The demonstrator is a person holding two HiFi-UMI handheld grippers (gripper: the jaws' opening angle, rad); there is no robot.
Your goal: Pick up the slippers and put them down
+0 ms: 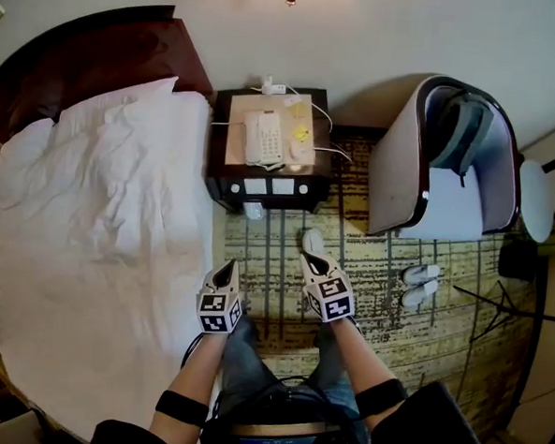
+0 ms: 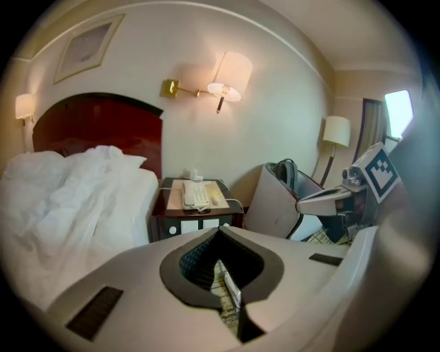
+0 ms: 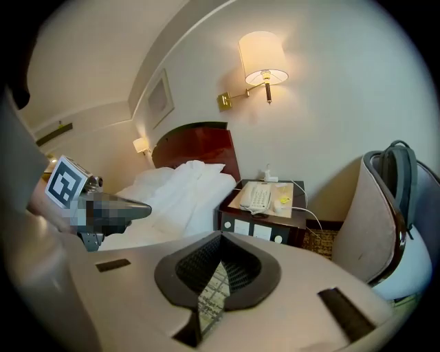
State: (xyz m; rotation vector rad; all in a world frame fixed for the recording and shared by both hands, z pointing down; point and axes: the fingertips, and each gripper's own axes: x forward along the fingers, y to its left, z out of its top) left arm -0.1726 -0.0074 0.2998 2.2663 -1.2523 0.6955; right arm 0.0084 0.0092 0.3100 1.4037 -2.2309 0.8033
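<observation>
Both my left claw (image 1: pixel 227 267) and right claw (image 1: pixel 311 240) are pressed together, empty. Slippers (image 1: pixel 421 284) lie on the carpet (image 1: pixel 393 322) at right, seemingly already put down.

I count two slippers (image 1: pixel 422 272), side by side on the carpet (image 1: pixel 383 335) toward its right edge. I have two grippers in view: the left gripper (image 1: pixel 226 268) and the right gripper (image 1: pixel 311 237). There is one bed (image 1: pixel 99 234) and one nightstand (image 1: pixel 221 128), with one telephone (image 1: pixel 262 137) at the middle of its top. I see one armchair (image 1: pixel 398 172) with one backpack (image 1: pixel 461 129) in it, two wall lamps (image 2: pixel 230 75), one floor lamp (image 2: pixel 337 130) and one framed picture (image 2: pixel 86 48).
</observation>
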